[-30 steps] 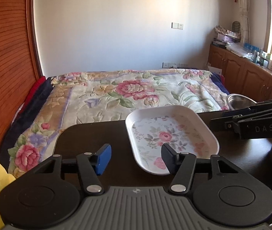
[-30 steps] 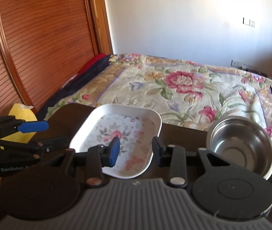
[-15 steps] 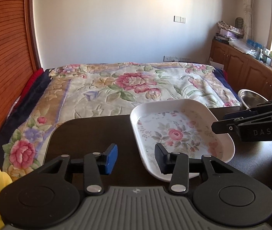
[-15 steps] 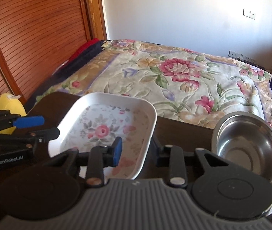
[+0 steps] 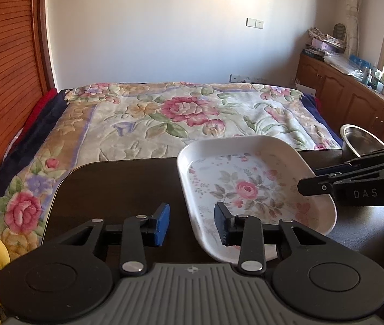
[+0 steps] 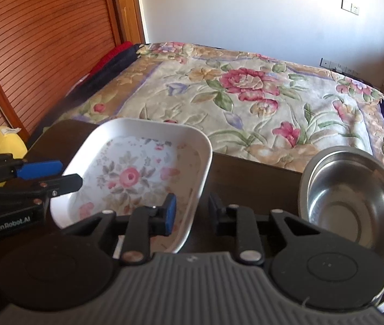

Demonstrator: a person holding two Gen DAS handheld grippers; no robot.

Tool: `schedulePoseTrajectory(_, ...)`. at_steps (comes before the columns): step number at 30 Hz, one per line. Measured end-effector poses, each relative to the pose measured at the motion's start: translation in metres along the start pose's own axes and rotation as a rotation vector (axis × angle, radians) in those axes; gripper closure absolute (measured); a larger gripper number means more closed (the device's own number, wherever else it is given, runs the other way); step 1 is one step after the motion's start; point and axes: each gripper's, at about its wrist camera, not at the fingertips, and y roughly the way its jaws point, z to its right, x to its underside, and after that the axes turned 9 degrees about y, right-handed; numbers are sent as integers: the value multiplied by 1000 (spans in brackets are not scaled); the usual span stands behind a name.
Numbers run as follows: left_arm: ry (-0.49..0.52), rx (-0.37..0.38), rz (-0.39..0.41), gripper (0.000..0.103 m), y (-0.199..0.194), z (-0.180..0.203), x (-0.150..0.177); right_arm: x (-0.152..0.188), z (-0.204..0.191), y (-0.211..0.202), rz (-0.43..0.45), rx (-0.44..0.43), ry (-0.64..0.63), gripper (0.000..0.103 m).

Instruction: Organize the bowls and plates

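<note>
Left tongs: we are closing, spread astride the plate's near-left rim.
Right tongs: we are closing astride its near-right rim, not yet pinching.

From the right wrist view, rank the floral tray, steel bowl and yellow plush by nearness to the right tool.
1. Floral tray: its near right rim sits between the closing right tool fingers.
2. Steel bowl: right side.
3. Yellow plush: far left, off the table.

One floral plate, one steel bowl, two grippers, one dark table, one bed.
</note>
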Motion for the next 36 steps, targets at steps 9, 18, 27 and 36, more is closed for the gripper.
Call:
schedulePoseTrajectory(9, -9, 5, -12, 70, 8, 0, 1, -3, 1, 8, -19, 6, 7, 79)
schedulePoseTrajectory(18, -5, 3, -12, 86, 5, 1, 3, -2, -1, 7, -36, -16, 21, 84)
schedulePoseTrajectory(27, -13, -16, -28, 86, -2, 0, 4, 0, -4, 5, -52, -46, 25, 84)
schedulePoseTrajectory(36, -17, -24, -24, 86, -14, 0, 6, 3, -4, -2, -56, -75, 34, 84)
